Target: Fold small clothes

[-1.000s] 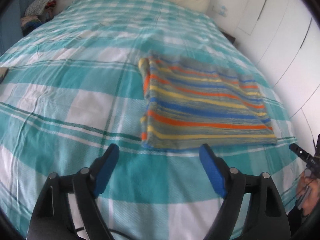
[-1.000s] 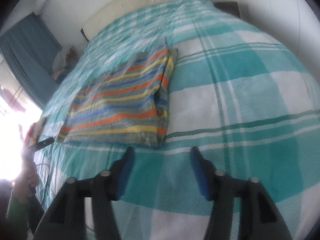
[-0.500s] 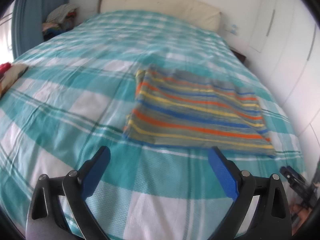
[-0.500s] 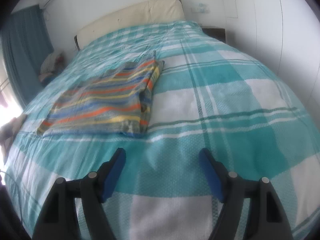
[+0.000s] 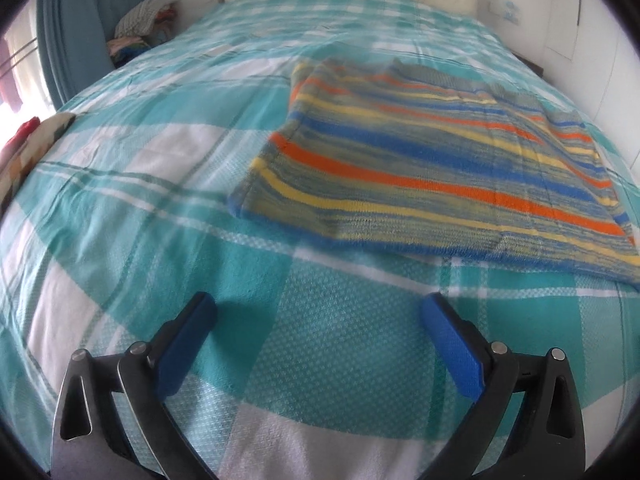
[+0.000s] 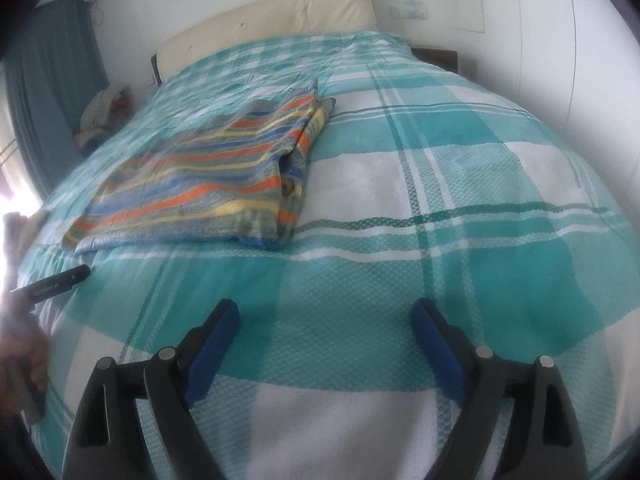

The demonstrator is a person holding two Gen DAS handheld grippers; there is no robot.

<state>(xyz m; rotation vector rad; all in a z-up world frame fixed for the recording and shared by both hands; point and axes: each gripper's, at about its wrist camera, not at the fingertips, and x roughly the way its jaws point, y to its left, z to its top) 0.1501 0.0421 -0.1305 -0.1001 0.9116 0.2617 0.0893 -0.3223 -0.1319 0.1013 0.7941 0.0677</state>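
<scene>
Left wrist view: striped garment (image 5: pixel 432 172) lies flat mid-bed (image 5: pixel 120 208), seemingly part-folded | left gripper (image 5: pixel 318 316), right gripper (image 6: pixel 324 318): jaws opening, nothing between, near edge unreached | further folds likely remain

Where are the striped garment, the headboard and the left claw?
striped garment (image 5: pixel 432 176), left wrist view, middle of its folded top face
headboard (image 6: pixel 276 14), right wrist view, centre of the cream padding
left claw (image 5: pixel 318 340), left wrist view, midway between its fingertips
</scene>
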